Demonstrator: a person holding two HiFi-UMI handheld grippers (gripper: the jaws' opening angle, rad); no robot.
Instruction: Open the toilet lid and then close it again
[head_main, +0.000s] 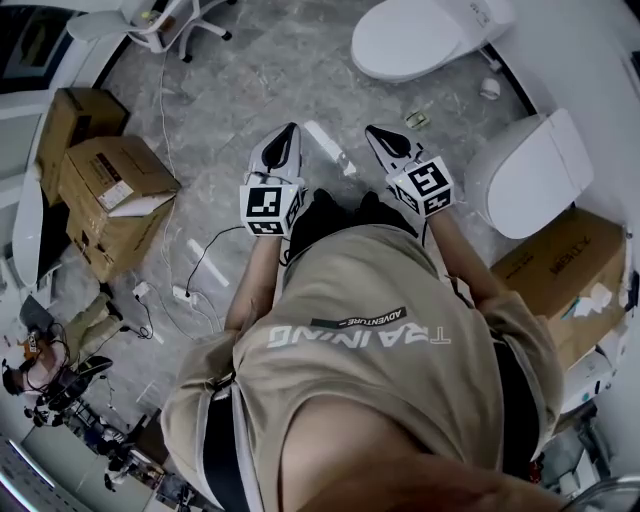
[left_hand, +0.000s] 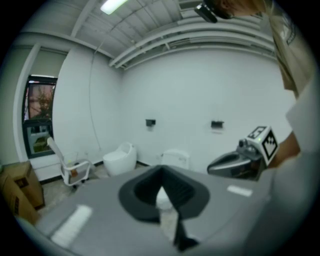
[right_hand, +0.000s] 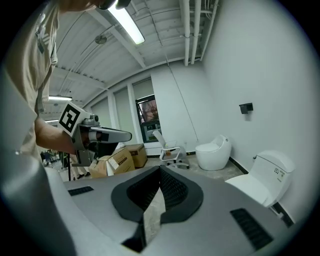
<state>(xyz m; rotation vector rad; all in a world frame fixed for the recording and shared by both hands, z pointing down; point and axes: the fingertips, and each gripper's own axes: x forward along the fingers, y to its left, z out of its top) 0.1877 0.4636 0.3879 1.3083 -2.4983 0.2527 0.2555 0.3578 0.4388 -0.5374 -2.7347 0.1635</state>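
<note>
Two white toilets stand along the wall, both with lids down: a squarish one (head_main: 530, 175) at the right (right_hand: 265, 177) and a rounded, egg-shaped one (head_main: 420, 35) farther off (right_hand: 214, 152). In the left gripper view the rounded toilet (left_hand: 120, 159) and the squarish toilet (left_hand: 175, 157) sit small at the far wall. My left gripper (head_main: 288, 130) (left_hand: 161, 171) is shut and empty, held in the air over the floor. My right gripper (head_main: 375, 132) (right_hand: 160, 170) is beside it, also shut with nothing in it, left of the squarish toilet and clear of it.
Cardboard boxes (head_main: 105, 190) are stacked at the left, and another box (head_main: 565, 275) lies behind the squarish toilet. Cables and a power strip (head_main: 185, 293) trail over the marbled floor. A white wheeled chair (right_hand: 170, 150) stands by the window.
</note>
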